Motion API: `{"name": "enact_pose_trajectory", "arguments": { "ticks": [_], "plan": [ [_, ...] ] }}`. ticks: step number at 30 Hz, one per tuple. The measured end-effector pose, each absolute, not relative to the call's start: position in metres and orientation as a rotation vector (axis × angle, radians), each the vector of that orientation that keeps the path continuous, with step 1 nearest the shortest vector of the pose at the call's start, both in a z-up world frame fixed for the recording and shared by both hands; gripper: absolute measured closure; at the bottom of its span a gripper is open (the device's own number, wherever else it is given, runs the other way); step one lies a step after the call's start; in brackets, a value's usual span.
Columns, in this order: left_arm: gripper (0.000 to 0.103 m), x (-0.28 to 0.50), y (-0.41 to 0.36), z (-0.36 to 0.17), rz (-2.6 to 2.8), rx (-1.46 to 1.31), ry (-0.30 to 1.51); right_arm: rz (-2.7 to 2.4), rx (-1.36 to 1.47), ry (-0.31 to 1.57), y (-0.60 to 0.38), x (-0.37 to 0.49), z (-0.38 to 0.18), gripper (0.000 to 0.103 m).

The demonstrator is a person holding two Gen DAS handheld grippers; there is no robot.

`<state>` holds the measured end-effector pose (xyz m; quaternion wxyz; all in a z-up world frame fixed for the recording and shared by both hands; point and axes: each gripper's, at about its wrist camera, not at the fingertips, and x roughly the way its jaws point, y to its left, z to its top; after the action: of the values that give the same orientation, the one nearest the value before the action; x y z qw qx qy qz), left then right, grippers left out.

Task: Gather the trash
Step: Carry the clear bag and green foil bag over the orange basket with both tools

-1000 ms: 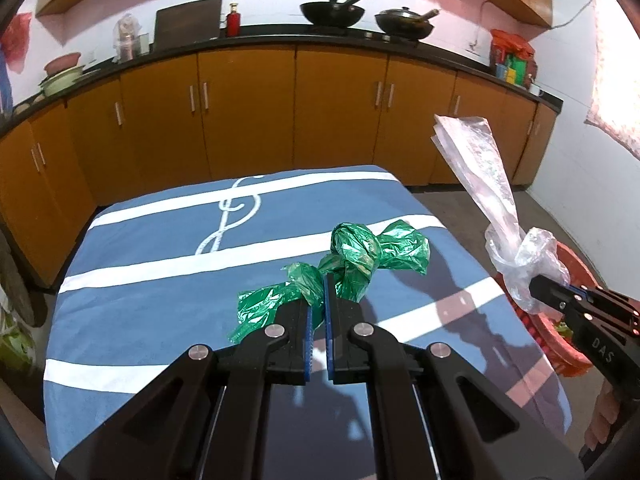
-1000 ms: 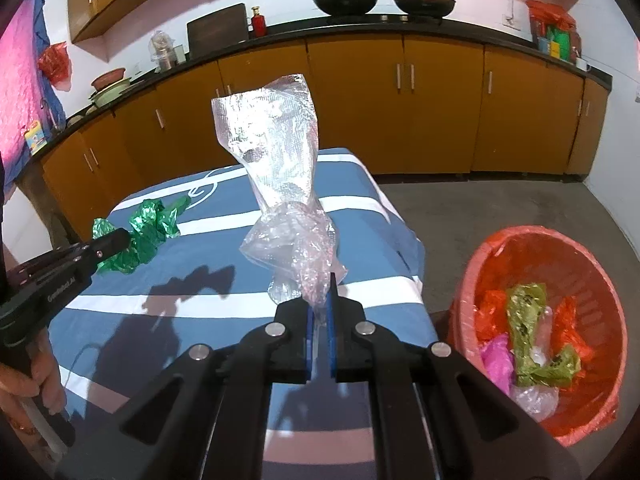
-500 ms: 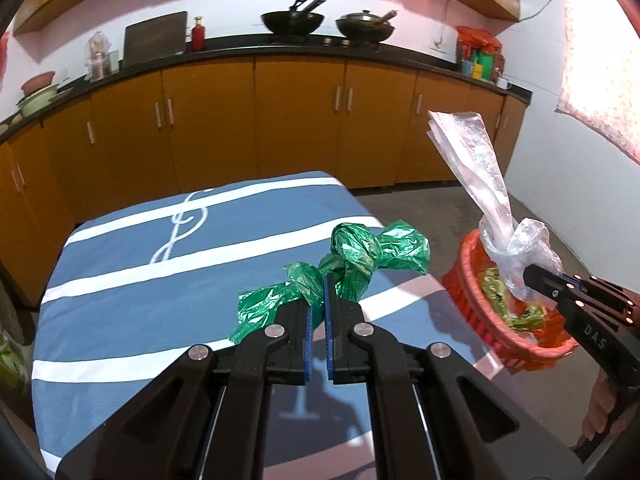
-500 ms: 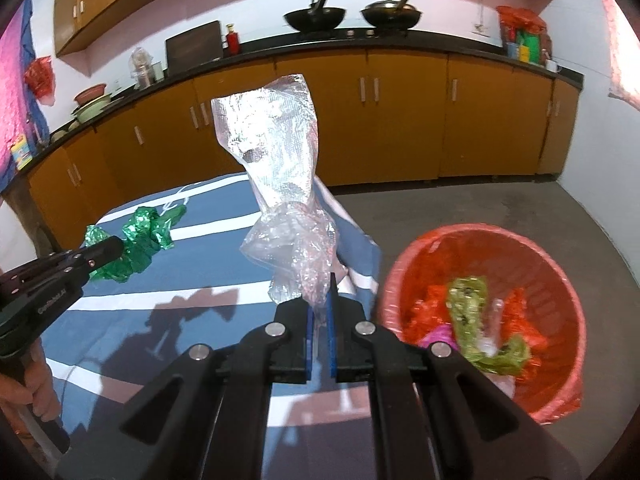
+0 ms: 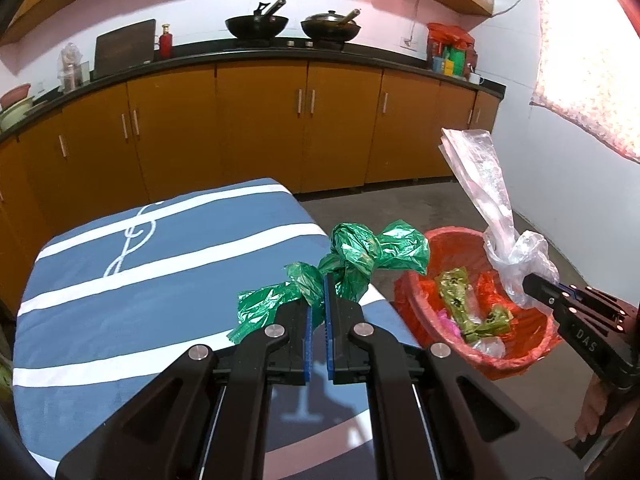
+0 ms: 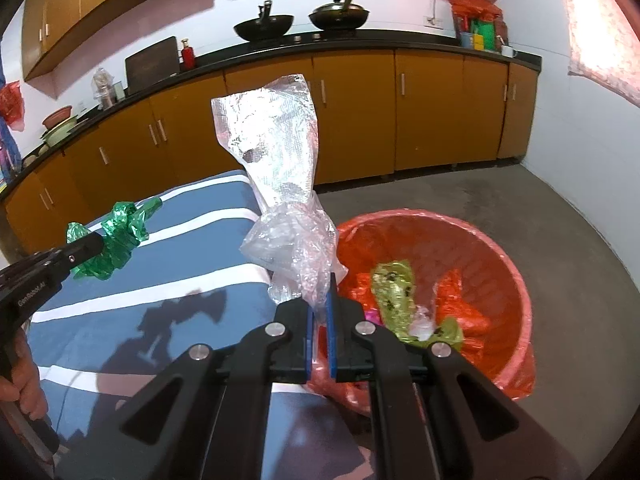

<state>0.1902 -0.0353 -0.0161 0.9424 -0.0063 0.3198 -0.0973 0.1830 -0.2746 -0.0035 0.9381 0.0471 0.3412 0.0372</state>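
Observation:
My left gripper (image 5: 317, 292) is shut on a crumpled green plastic bag (image 5: 356, 258) and holds it above the right edge of the blue striped table (image 5: 120, 280). It also shows in the right wrist view (image 6: 96, 246) with the green bag (image 6: 116, 236). My right gripper (image 6: 320, 292) is shut on a clear plastic bag (image 6: 276, 176) that stands up from the jaws, at the near left rim of the red trash basket (image 6: 516, 288). In the left wrist view the right gripper (image 5: 532, 284) holds the clear bag (image 5: 488, 196) over the basket (image 5: 412, 308).
The basket stands on the concrete floor (image 6: 520, 200) right of the table and holds several wrappers (image 6: 394, 284). Orange kitchen cabinets (image 5: 300, 120) with a black counter run along the back. A white wall (image 5: 580, 200) is at the right.
Both grippers have moved right with their bags, from over the table toward the basket. The basket now sits larger and nearer in both views.

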Motion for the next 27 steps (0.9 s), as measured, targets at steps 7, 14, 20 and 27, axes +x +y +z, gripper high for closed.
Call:
{"name": "enact_pose_trajectory", "arguments": {
  "ticks": [7, 14, 20, 27],
  "plan": [
    [0.098, 0.194, -0.056, -0.016, -0.234, -0.002, 0.659, 0.045, 0.111, 0.699, -0.292, 0.181, -0.009, 0.096],
    [0.098, 0.196, -0.071, -0.017, -0.261, 0.000, 0.669, 0.018, 0.122, 0.706, -0.305, 0.180, -0.013, 0.096],
    [0.098, 0.197, -0.081, -0.019, -0.279, 0.009, 0.674, 0.002, 0.132, 0.710, -0.310, 0.180, -0.014, 0.096],
    [0.098, 0.204, -0.085, -0.020, -0.300, 0.010, 0.685, -0.047, 0.140, 0.726, -0.320, 0.181, -0.019, 0.096]
  ]
}}
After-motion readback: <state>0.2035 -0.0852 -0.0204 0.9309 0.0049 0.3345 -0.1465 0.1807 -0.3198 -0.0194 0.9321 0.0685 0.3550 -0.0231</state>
